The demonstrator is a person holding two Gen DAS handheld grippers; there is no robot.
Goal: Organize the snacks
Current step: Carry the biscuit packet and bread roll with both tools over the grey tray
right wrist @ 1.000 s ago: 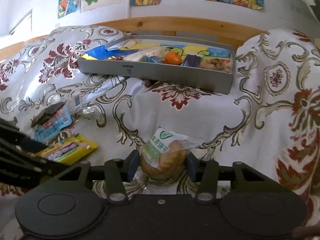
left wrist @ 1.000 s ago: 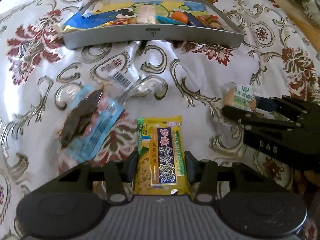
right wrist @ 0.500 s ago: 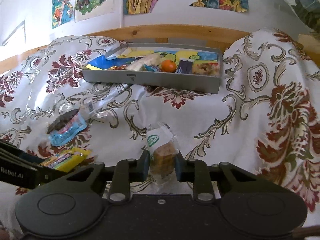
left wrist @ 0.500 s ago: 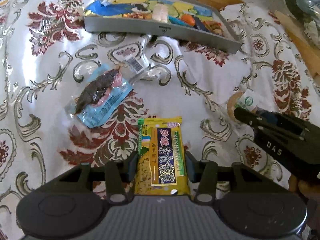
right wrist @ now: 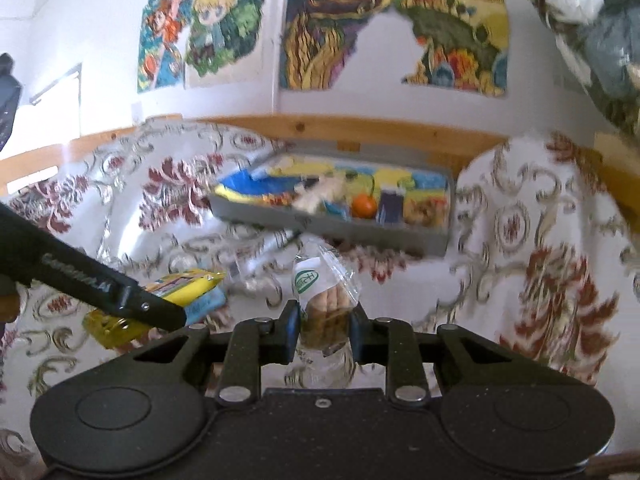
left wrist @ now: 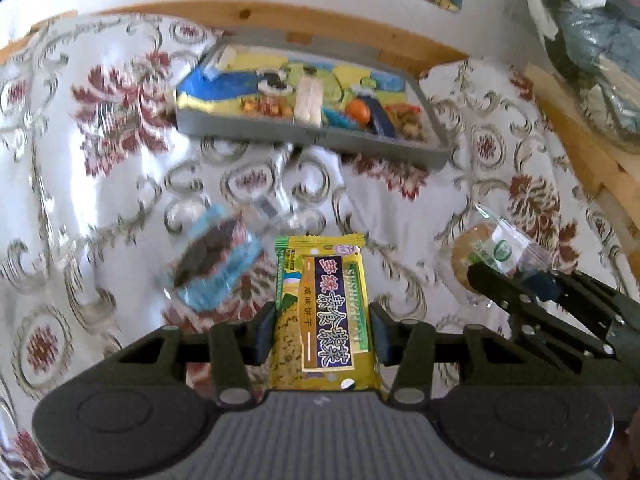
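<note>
Both packets have just come up off the floral cloth: my left gripper clamps the yellow biscuit packet, my right gripper the clear-wrapped round biscuits. The grey snack tray, upper centre, comes next, I judge.

"咸味饼干" on yellow biscuit packet, green logo on clear cookie wrapper

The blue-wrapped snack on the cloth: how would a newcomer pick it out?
Start at the grey tray by the wooden rail, then come down the floral cloth. The blue-wrapped snack lies loose just left of the yellow biscuit packet in the left tool. Only it shows a dark brown piece through pale blue wrapping.
</note>
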